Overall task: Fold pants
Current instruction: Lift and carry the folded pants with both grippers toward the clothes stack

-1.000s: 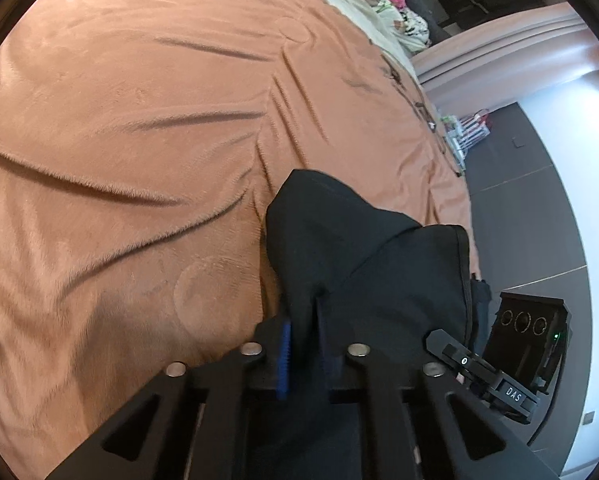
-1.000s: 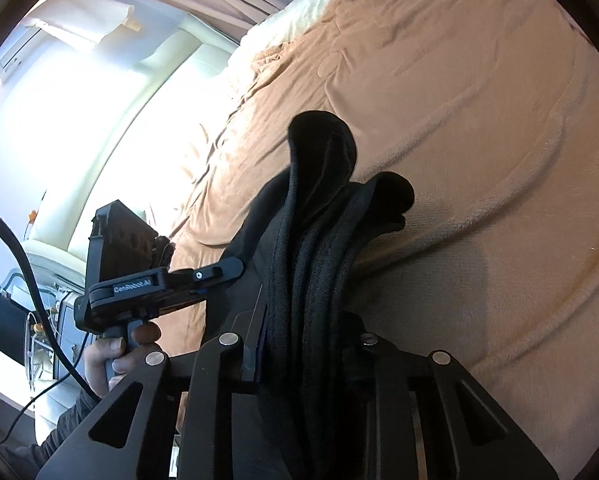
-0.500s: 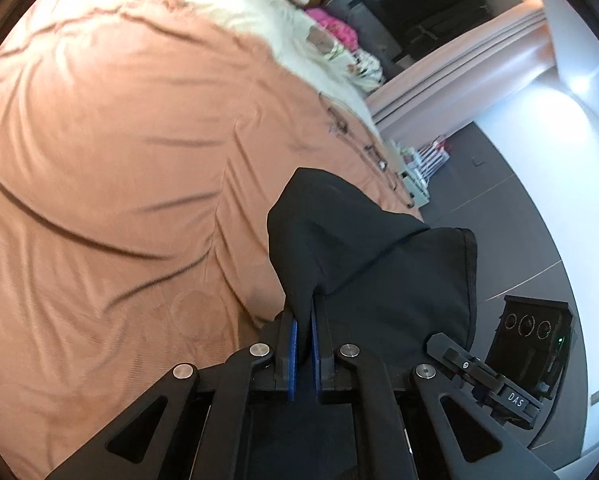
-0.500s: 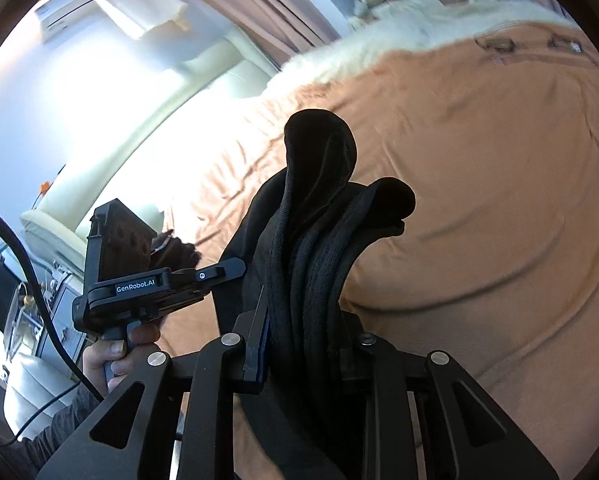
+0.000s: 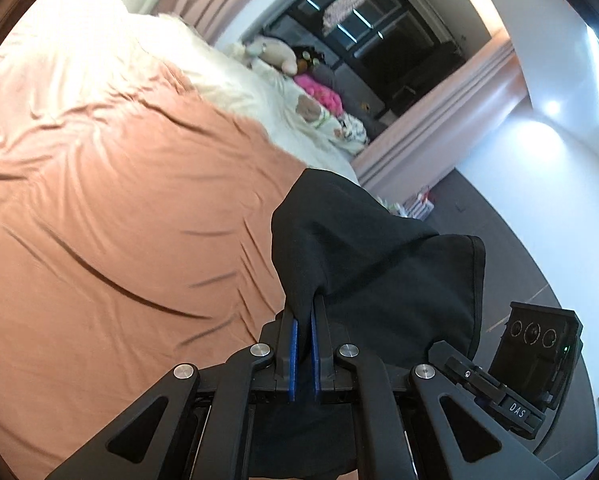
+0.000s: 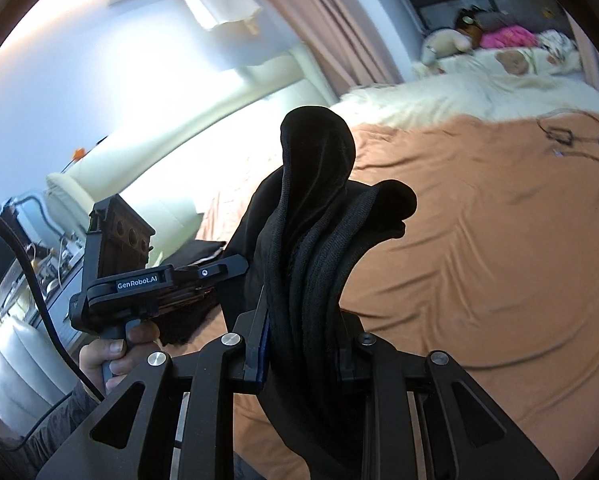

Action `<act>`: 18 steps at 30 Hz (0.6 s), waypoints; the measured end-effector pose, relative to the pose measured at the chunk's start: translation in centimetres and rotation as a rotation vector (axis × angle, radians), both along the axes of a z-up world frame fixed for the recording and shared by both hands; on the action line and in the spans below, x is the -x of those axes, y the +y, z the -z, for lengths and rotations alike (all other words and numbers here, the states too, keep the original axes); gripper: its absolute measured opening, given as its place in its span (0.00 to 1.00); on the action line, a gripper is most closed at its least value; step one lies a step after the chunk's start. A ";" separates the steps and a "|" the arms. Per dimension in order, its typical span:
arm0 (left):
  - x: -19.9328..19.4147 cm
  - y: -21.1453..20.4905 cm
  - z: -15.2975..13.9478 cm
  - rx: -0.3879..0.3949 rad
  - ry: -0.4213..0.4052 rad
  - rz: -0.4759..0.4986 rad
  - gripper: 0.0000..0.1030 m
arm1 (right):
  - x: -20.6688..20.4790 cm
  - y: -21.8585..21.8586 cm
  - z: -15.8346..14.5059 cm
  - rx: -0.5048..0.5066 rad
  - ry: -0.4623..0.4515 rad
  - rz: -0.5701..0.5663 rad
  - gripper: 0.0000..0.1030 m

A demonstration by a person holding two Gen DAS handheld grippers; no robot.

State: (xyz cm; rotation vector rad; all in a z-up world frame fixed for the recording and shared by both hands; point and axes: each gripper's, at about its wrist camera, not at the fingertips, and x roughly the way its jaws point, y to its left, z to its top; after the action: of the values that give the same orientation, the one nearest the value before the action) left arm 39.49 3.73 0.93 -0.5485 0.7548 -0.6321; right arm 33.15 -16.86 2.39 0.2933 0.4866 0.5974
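Observation:
The black pants hang in the air above an orange bedspread, held by both grippers. My left gripper is shut on one edge of the fabric, which drapes to the right. My right gripper is shut on a thick bunched ribbed part of the pants, which stands up above its fingers. In the right wrist view the left gripper's body and the hand holding it show at the left. In the left wrist view the right gripper's body shows at the lower right.
The bed's orange spread lies wrinkled below. White bedding with soft toys lies at the far end. A dark folded garment lies near the bed's left edge. A cream headboard, curtains and grey floor surround the bed.
Both grippers have lifted and tilted upward with the pants; the far bedding, window and walls have come into view. Both grips stay shut on the fabric.

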 end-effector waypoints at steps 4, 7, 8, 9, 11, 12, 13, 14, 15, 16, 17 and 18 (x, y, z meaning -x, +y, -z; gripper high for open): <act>1.0 3.9 -1.3 0.006 -0.028 -0.053 0.05 | -0.2 1.7 -0.3 0.009 -0.023 -0.045 0.19; 1.9 6.4 -2.0 0.010 -0.046 -0.087 0.05 | -0.1 1.9 -0.3 0.016 -0.035 -0.078 0.19; 2.0 7.4 -2.2 0.011 -0.051 -0.099 0.05 | -0.2 2.1 -0.4 0.018 -0.039 -0.088 0.19; 2.3 8.5 -2.4 0.011 -0.056 -0.112 0.05 | -0.1 2.6 -0.5 0.021 -0.044 -0.102 0.19; 2.7 10.4 -2.9 0.007 -0.065 -0.134 0.05 | -0.8 2.9 -0.6 0.025 -0.048 -0.121 0.19; 2.8 11.1 -3.1 0.004 -0.068 -0.145 0.04 | -0.8 3.2 -0.7 0.028 -0.052 -0.134 0.19; 2.9 12.0 -3.4 0.001 -0.073 -0.158 0.04 | -1.3 3.2 -0.7 0.032 -0.054 -0.145 0.19; 2.9 11.8 -3.4 -0.001 -0.078 -0.168 0.04 | -1.4 3.3 -0.7 0.036 -0.057 -0.155 0.19; 3.1 12.5 -3.7 -0.002 -0.083 -0.178 0.04 | -1.6 4.0 -0.7 0.042 -0.060 -0.169 0.19; 3.4 13.3 -3.9 -0.001 -0.089 -0.190 0.04 | -2.3 4.0 -0.7 0.042 -0.060 -0.176 0.19; 3.4 13.8 -3.9 0.001 -0.092 -0.197 0.04 | -3.2 4.4 -0.9 0.043 -0.061 -0.185 0.18; 3.6 14.6 -4.1 0.004 -0.097 -0.207 0.04 | -3.4 4.8 -1.0 0.044 -0.063 -0.195 0.18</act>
State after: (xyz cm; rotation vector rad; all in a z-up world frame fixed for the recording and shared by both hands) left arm 35.91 18.37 5.06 -0.5870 0.5962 -0.4644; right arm 36.54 -12.05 3.36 0.1858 0.4702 0.7822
